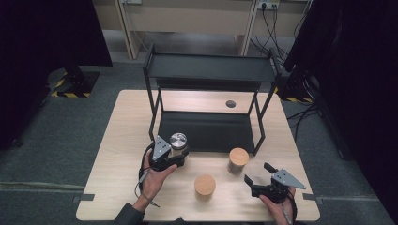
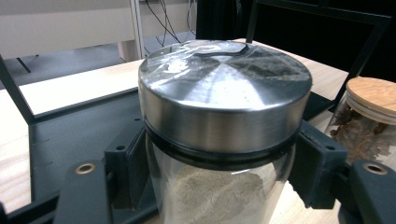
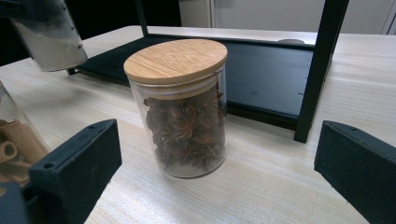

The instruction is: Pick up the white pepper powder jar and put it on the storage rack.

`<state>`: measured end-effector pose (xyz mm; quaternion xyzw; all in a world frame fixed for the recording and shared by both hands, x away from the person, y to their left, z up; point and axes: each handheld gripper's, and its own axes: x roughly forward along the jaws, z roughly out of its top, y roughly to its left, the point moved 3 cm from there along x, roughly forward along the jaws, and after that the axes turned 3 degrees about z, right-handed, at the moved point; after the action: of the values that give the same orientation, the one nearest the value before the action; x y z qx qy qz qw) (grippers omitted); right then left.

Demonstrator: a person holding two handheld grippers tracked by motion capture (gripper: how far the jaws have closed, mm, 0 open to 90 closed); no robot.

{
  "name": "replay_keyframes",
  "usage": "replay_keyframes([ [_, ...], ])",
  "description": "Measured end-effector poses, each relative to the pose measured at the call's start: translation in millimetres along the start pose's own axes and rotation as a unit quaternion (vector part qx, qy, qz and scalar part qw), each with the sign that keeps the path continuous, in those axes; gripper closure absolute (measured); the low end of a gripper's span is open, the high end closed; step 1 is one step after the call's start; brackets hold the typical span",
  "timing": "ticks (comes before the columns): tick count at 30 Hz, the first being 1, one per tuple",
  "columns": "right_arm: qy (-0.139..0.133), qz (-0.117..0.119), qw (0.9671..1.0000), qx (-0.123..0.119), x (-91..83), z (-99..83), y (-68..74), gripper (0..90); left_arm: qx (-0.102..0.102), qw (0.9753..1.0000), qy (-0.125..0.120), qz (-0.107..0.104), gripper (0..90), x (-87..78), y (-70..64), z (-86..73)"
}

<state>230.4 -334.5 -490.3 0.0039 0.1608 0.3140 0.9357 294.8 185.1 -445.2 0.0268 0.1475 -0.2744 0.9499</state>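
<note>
A glass jar of pale powder with a steel lid sits at the front edge of the black rack's lower shelf. My left gripper is shut on this jar, one jaw on each side of the glass below the lid. A star anise jar with a wooden lid stands on the table in front of the rack. My right gripper is open and points at the star anise jar from a short way off, without touching it. The powder jar appears tilted at the upper left.
A third jar with a wooden lid, holding rolled sticks, stands between my two hands near the front edge. The rack's upright post rises just right of the star anise jar. The rack's top shelf overhangs the lower one.
</note>
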Motion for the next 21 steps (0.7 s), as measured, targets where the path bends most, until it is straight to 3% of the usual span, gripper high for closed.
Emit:
replay_keyframes([
  [21,0.000,0.001,1.0000,0.001,0.1,0.1,-0.5,0.9,0.001,0.9998,-0.004,0.017,30.9,22.9,-0.2,11.4],
])
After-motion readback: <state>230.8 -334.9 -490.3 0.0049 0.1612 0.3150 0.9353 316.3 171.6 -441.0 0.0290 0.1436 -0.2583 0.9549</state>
